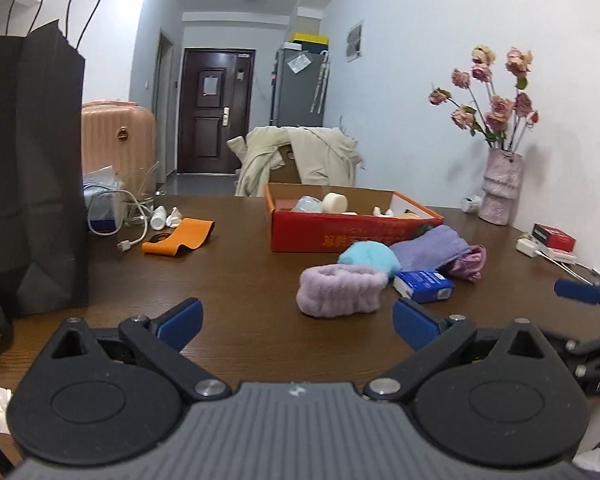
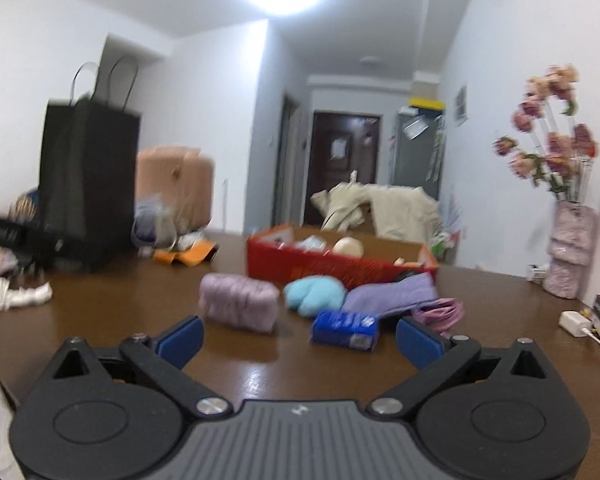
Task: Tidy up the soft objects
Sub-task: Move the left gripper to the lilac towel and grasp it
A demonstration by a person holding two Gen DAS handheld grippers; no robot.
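Note:
A fluffy lilac headband (image 1: pixel 340 290) lies on the brown table (image 1: pixel 236 280), just ahead of my open, empty left gripper (image 1: pixel 298 326). Behind it lie a light-blue plush piece (image 1: pixel 368 258), a blue tissue pack (image 1: pixel 424 286), a purple cloth (image 1: pixel 432 246) and a pink pleated item (image 1: pixel 470 266). In the right wrist view the headband (image 2: pixel 240 306), blue plush (image 2: pixel 314 294), tissue pack (image 2: pixel 344 328), purple cloth (image 2: pixel 392 296) and pink item (image 2: pixel 440 314) lie ahead of my open, empty right gripper (image 2: pixel 300 340). A red cardboard box (image 1: pixel 340 236) holding small items stands behind them, also in the right wrist view (image 2: pixel 332 270).
A tall black paper bag (image 1: pixel 32 168) stands at the left. An orange band (image 1: pixel 180 236), white cable and bottles lie mid-left. A vase of pink flowers (image 1: pixel 500 188) and a red box with chargers (image 1: pixel 552 240) are at the right. The right gripper's finger (image 1: pixel 578 291) shows at the right edge.

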